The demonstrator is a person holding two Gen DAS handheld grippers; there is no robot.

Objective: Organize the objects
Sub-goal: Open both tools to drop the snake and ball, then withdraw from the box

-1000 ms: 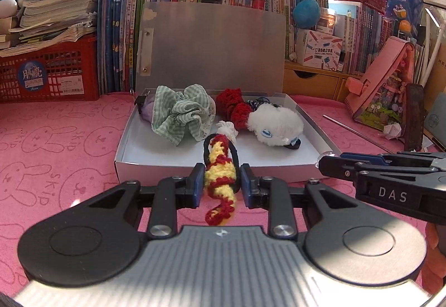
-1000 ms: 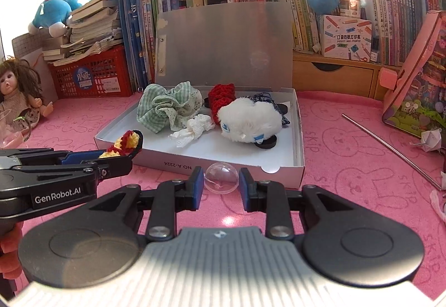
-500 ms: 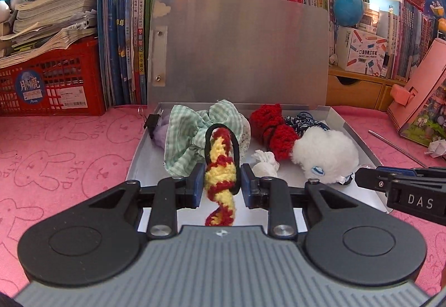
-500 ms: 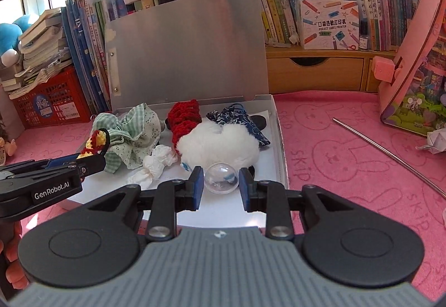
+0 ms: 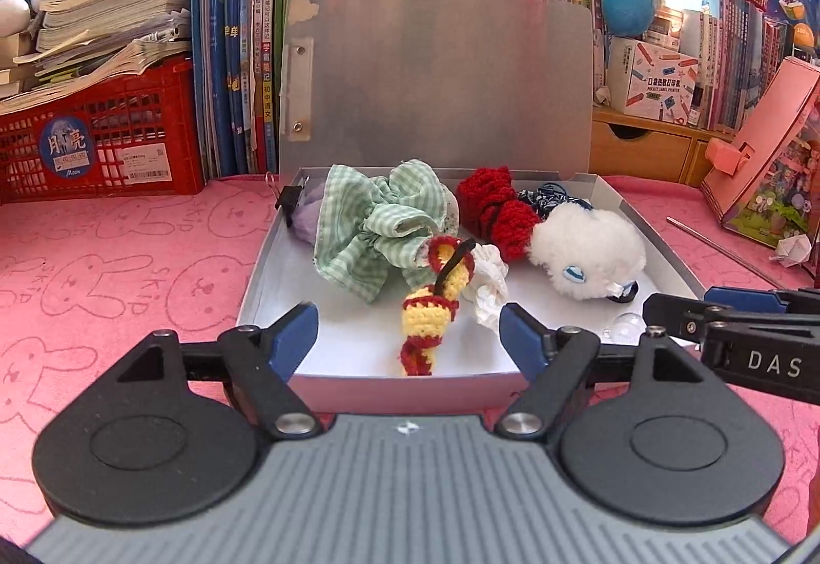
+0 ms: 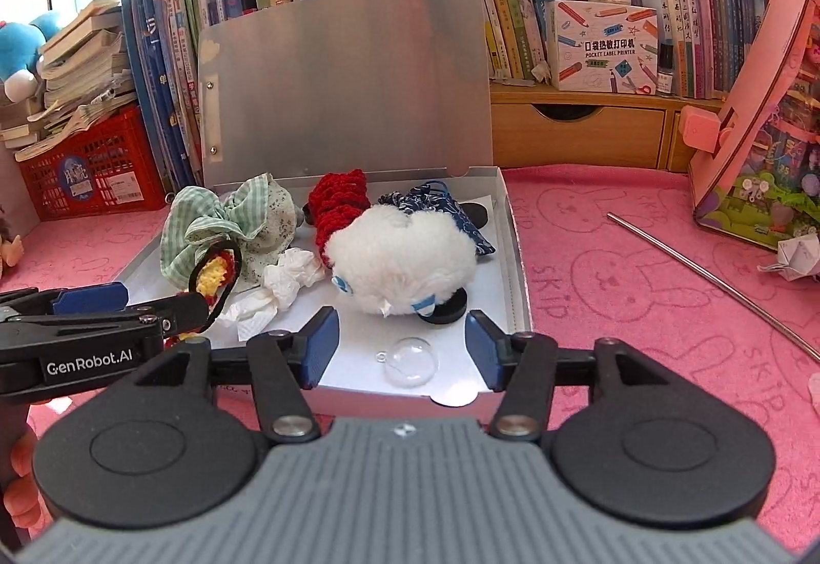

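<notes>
An open white box with a raised silver lid holds a green checked scrunchie, a red knit piece, a white plush and a crumpled tissue. A yellow and red crochet hair tie lies in the box front, free between the jaws of my open left gripper. A clear half-sphere lies at the box's front right, free between the jaws of my open right gripper.
The box sits on a pink rabbit-print mat. A red crate with stacked books stands back left, upright books behind the lid. A pink toy box, a metal rod and a paper scrap lie to the right.
Both grippers moved forward over the box and opened. The left let go of the crochet hair tie and the right let go of the clear half-sphere; both now lie in the box.
</notes>
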